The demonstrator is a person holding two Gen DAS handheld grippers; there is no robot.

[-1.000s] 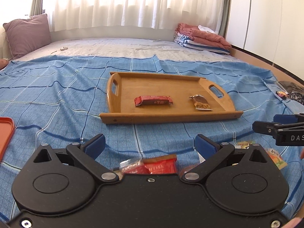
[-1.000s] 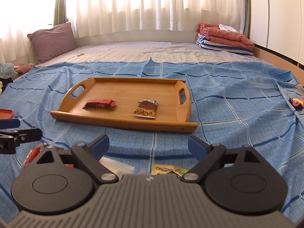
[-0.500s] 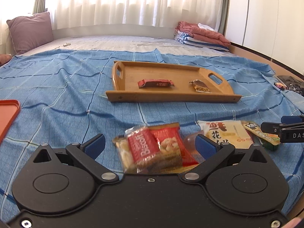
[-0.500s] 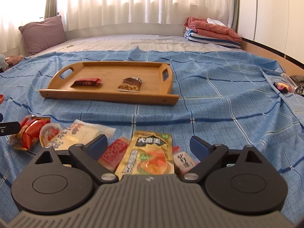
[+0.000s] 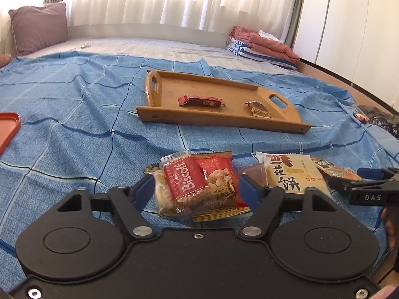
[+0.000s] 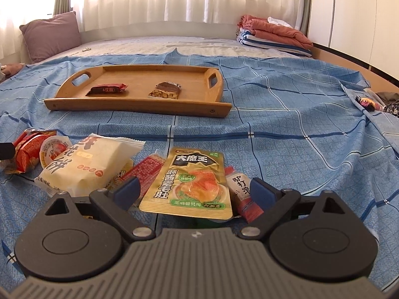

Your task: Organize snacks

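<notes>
1. Our left gripper (image 5: 195,186) has just been closing around the snack pile (image 5: 197,186) on the bed (image 5: 74,124); whether it's pinching yet, we cannot tell.
2. Right gripper (image 6: 194,189) apart over the gold pouch (image 6: 194,182).
3. Let's grab one packet only, then on to the tray (image 5: 214,122).

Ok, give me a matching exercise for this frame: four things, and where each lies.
Things:
A. red bar
B. nut bar
C. Biscoff packet
D. folded blankets

Places:
1. atop a pile of packets on the blue sheet
2. far right corner of the bed
3. on the wooden tray, nearer its right handle
4. on the wooden tray, nearer its left handle

Pairs: A-4, B-3, C-1, D-2
</notes>
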